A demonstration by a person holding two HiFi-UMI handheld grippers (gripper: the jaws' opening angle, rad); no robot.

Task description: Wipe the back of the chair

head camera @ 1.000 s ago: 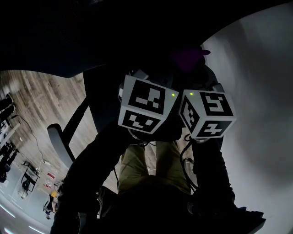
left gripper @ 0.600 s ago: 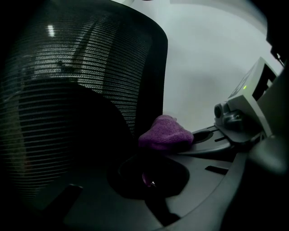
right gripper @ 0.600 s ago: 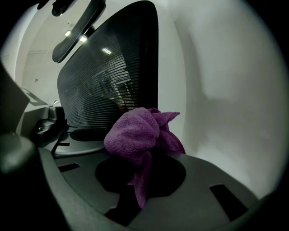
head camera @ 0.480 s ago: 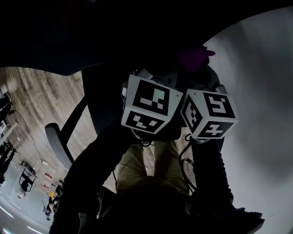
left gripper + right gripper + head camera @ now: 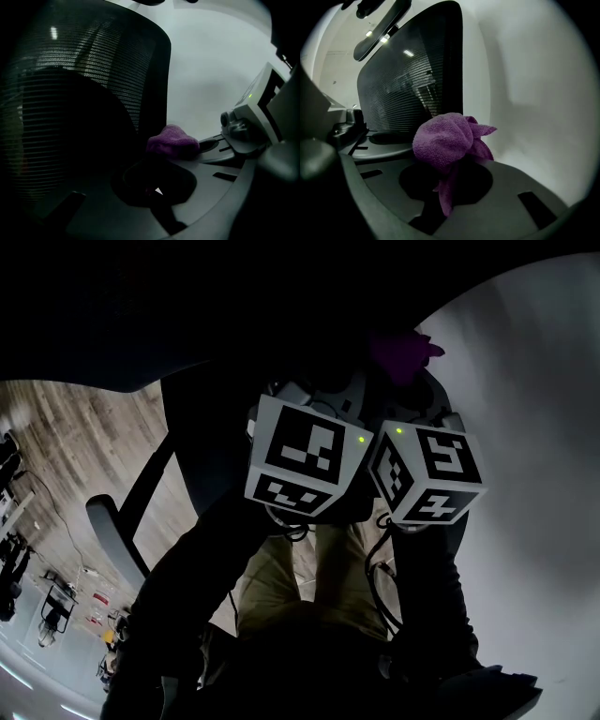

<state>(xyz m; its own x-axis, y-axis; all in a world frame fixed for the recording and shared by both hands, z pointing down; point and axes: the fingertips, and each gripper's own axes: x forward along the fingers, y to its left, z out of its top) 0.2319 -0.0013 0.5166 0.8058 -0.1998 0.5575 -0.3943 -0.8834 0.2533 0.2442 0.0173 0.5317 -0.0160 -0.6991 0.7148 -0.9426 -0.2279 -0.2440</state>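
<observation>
The black mesh chair back (image 5: 412, 79) stands upright against a white wall, and it fills the left of the left gripper view (image 5: 79, 93). My right gripper (image 5: 449, 165) is shut on a bunched purple cloth (image 5: 443, 138), held beside the back's right edge. The same cloth (image 5: 172, 142) shows just past the mesh edge, and it peeks out above the marker cubes (image 5: 403, 351). My left gripper (image 5: 157, 164) is close to the lower mesh, its jaws lost in shadow. Both marker cubes (image 5: 305, 460) (image 5: 427, 472) sit side by side.
A white wall (image 5: 534, 427) stands to the right. Wooden floor (image 5: 84, 437) lies to the left, with the chair's armrest (image 5: 112, 535) over it. The person's legs in khaki trousers (image 5: 291, 587) are below the cubes. The chair's headrest (image 5: 382, 26) juts out above the back.
The cloth and both grippers have crept slightly to the right by the chair back's edge. The right gripper's hold on the cloth is unchanged.
</observation>
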